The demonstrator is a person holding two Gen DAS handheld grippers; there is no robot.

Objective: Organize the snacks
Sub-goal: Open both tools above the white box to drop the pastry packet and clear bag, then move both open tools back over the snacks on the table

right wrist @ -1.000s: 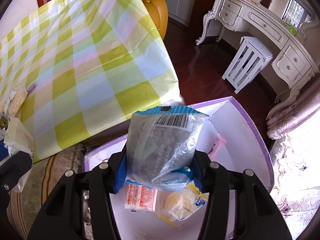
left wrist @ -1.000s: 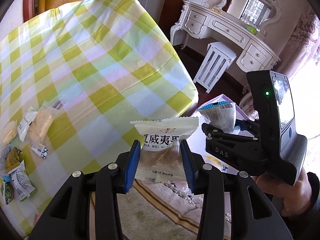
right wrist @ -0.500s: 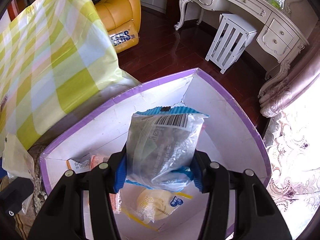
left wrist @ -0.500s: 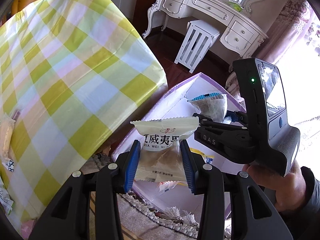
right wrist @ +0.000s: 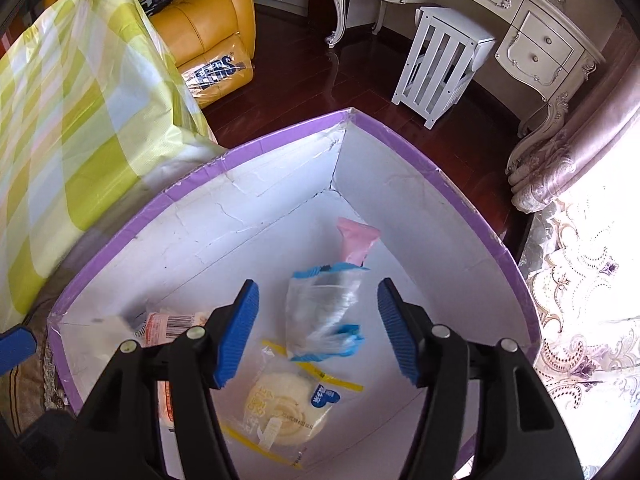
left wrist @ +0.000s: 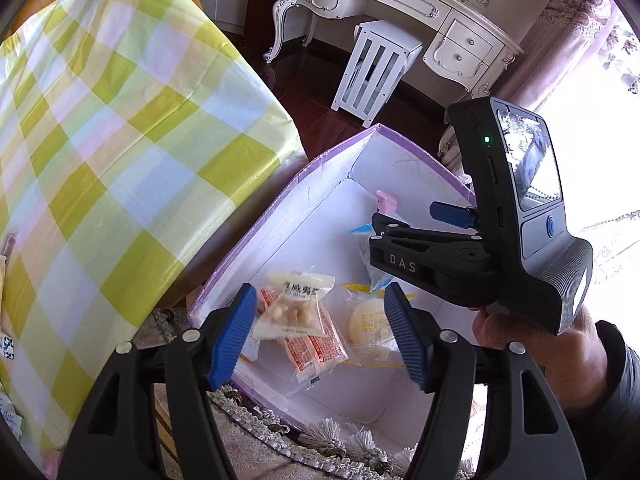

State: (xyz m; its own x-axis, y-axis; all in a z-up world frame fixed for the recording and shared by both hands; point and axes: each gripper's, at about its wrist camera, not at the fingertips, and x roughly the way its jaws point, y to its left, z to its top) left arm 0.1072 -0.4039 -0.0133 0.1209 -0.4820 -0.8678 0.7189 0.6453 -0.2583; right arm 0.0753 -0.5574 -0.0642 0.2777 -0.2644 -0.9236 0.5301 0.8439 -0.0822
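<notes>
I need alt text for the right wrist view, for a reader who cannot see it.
The right tongs are opening above a purple-rimmed white box, and a blurred clear snack packet with blue ends is between the blue pads, free of them. In the box lie a round cake packet and a pink packet.

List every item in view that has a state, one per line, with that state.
left gripper: jaws opening, nothing pressed between the pads
right gripper: jaws opening, pads clear of the packet
white nut snack packet: released, in the box on the orange packets
blue-edged clear packet: released, blurred, over the box floor
purple-rimmed box: open-topped, holding snacks
round cake packet: lying flat in the box
</notes>
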